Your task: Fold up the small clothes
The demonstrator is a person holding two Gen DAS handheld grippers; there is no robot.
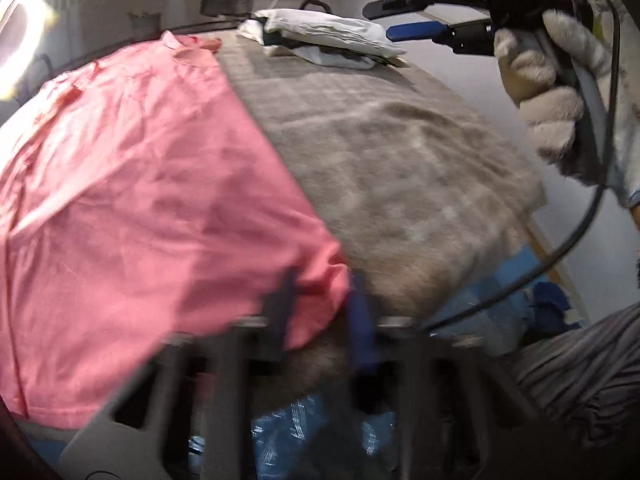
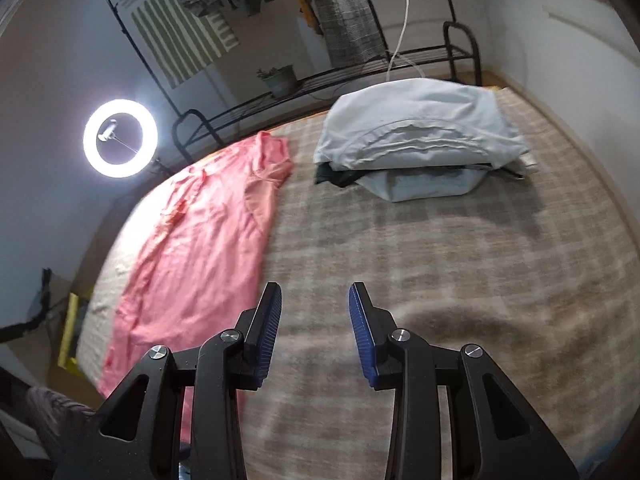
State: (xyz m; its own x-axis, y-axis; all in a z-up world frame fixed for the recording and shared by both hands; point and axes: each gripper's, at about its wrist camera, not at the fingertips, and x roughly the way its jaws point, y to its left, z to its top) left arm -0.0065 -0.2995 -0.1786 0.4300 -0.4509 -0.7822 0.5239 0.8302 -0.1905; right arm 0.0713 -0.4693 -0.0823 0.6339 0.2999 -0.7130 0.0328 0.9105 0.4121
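A pink shirt (image 1: 140,180) (image 2: 200,248) lies spread flat on the left half of a grey plaid blanket (image 1: 400,152) (image 2: 440,260). My left gripper (image 1: 324,304) is at the shirt's near right corner, badly blurred, and that corner's hem sits between its fingers; it reads as shut on the cloth. My right gripper (image 2: 314,300) hovers open over bare blanket to the right of the shirt, with nothing between its pads. In the left wrist view a gloved hand (image 1: 548,92) holds the right gripper (image 1: 380,20) high at the top right.
A stack of folded pale clothes (image 1: 328,40) (image 2: 420,132) sits at the blanket's far right. Behind the far edge are a lit ring light (image 2: 120,138), a black metal rack (image 2: 360,72) and a potted plant (image 2: 280,78). A black cable (image 1: 560,252) hangs at right.
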